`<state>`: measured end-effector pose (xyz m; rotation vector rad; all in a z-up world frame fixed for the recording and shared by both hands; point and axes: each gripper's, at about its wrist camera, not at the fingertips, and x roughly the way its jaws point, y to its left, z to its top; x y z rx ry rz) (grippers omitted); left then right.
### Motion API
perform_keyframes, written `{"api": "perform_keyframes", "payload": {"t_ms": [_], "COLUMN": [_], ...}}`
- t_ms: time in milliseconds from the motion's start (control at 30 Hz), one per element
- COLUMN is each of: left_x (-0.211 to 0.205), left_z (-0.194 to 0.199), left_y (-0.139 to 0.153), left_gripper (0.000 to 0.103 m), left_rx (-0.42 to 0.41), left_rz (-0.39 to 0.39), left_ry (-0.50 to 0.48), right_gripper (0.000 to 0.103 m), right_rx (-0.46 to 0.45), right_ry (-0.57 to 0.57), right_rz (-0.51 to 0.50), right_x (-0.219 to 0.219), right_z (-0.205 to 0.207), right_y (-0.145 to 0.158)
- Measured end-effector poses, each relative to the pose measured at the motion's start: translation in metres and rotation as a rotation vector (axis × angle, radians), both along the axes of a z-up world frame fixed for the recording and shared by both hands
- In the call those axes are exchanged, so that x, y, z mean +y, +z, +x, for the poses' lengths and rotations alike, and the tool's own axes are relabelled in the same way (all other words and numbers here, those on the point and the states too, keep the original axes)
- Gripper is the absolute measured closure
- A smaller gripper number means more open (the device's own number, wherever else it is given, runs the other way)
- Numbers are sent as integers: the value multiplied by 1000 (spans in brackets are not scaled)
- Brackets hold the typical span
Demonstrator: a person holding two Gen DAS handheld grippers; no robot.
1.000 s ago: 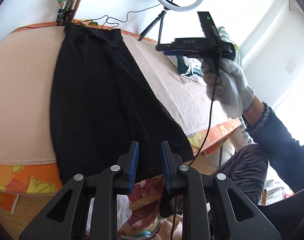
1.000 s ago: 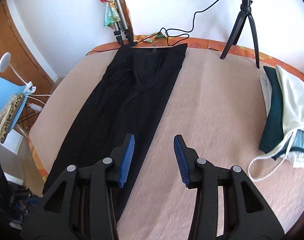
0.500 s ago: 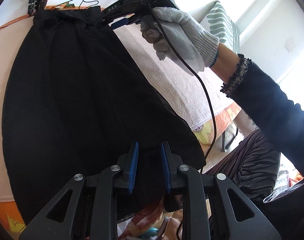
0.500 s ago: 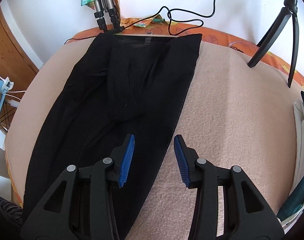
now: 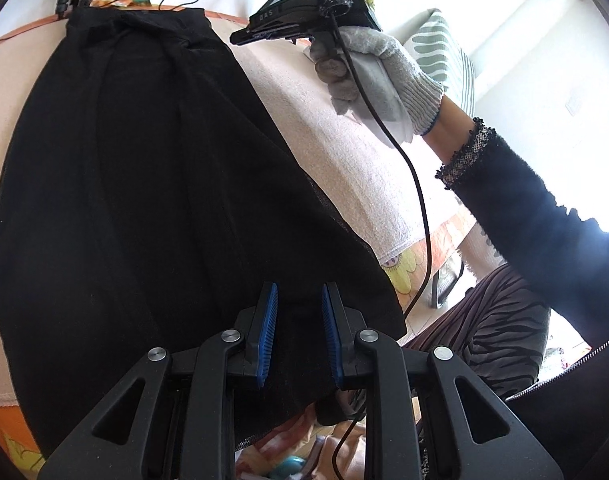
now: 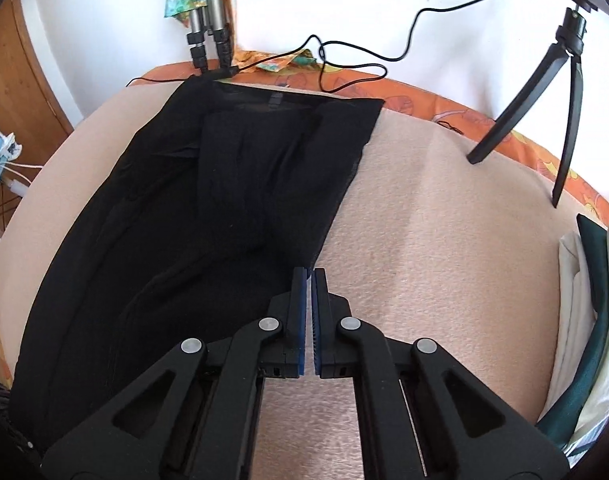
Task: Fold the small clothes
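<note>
A long black garment point(image 5: 144, 200) lies flat along the beige blanket point(image 6: 444, 240), waistband at the far end; it also shows in the right wrist view point(image 6: 224, 200). My left gripper point(image 5: 296, 300) is open low over the garment's near hem, the cloth between its blue pads. My right gripper point(image 6: 309, 276) is shut at the garment's right edge, about halfway along it; whether cloth is pinched between the pads I cannot tell. In the left wrist view the right gripper point(image 5: 304, 20) shows held by a gloved hand above that edge.
A stack of folded clothes point(image 6: 588, 320) lies at the blanket's right edge. A ring light tripod point(image 6: 544, 92) stands at the back right, another tripod point(image 6: 212, 40) and cables at the far end. The person's striped lap point(image 5: 484, 340) is at the near edge.
The right gripper came down to the garment's right edge and shut. The left gripper moved lower and closer over the near hem, still open.
</note>
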<state>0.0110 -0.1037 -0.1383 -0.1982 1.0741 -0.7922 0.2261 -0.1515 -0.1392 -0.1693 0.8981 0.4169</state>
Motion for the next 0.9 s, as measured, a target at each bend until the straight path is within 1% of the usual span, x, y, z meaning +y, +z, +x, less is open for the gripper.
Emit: {"api": "perform_keyframes", "payload": {"t_ms": [67,100,133,167,200,300,367,400,433,467,500,533,567,633,667,700,767,833,900], "left_x": [1,0,-1,-2,-1,-1,0,1,1,1,2,3,3,4,4,4,1,1,3], "left_z": [1,1,1,1,2,2,3,3,3,2,3,3,3,5,5,6,7,5,2], "left_y": [0,-1,-1,-1,0,2,3,3,3,4,5,5,6,7,7,7,7,11,16], "left_gripper": [82,82,82,82,82,82,82,82,82,82,82,82,82,82,82,82,73,73,73], "left_rx": [5,4,2,0,-2,-5,-7,-8,-8,-10,-10,-8,-3,6,12,22,33,20,1], "left_rz": [-2,-3,-2,-1,0,-2,-2,-2,-2,-1,-1,-1,-3,-6,-7,-8,-14,-8,-14], "left_ry": [3,3,2,1,-1,-2,-6,-8,-10,-13,-15,-15,-14,-10,-8,-6,-16,-13,-17], "right_gripper": [91,76,58,52,48,48,48,49,54,60,71,72,72,72,72,72,72,72,71], "right_rx": [52,63,63,60,66,101,93,84,72,62,56,49,28,-6,-16,-8,5,5,-10], "right_ry": [-26,-46,-70,-82,-84,-114,-128,-132,-136,-140,-148,-153,-155,-186,-227,-266,-301,-298,-292], "right_rz": [83,124,167,194,215,240,213,183,140,84,22,-49,-89,-143,-173,-185,-137,-80,-55], "right_x": [-15,-20,-25,-26,-25,-16,-6,0,8,16,22,28,30,30,27,22,10,2,-4], "right_z": [12,20,28,36,46,85,106,115,122,128,134,140,141,145,148,152,150,140,123], "right_y": [5,8,12,14,15,14,13,12,10,7,3,-2,-3,-1,0,1,7,17,30]}}
